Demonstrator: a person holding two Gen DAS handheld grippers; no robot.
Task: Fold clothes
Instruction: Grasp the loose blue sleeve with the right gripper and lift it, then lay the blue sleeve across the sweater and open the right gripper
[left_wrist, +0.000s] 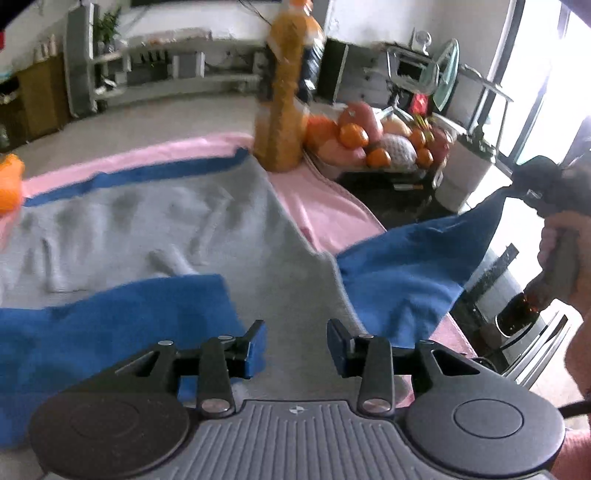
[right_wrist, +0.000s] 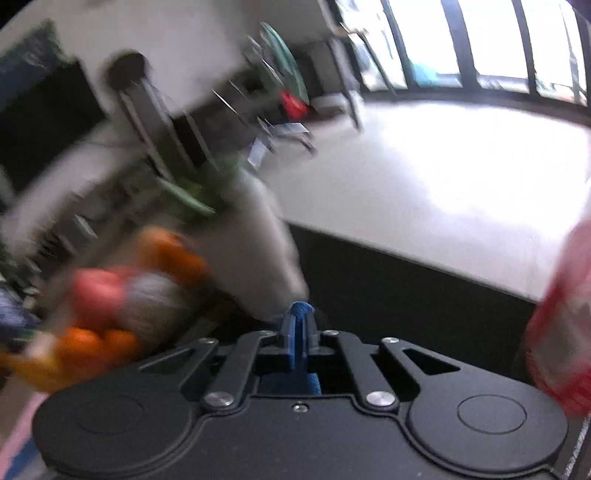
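Note:
A grey garment with blue sleeves lies spread on a pink cloth. One blue sleeve lies folded over the near left. My left gripper is open, just above the grey fabric near its front edge. The other blue sleeve is stretched up to the right, its end pinched in my right gripper. In the blurred right wrist view my right gripper is shut on blue fabric.
A tall orange juice bottle stands at the far edge of the pink cloth. A pile of fruit sits to its right, also blurred in the right wrist view. A white planter and a dark table edge lie to the right.

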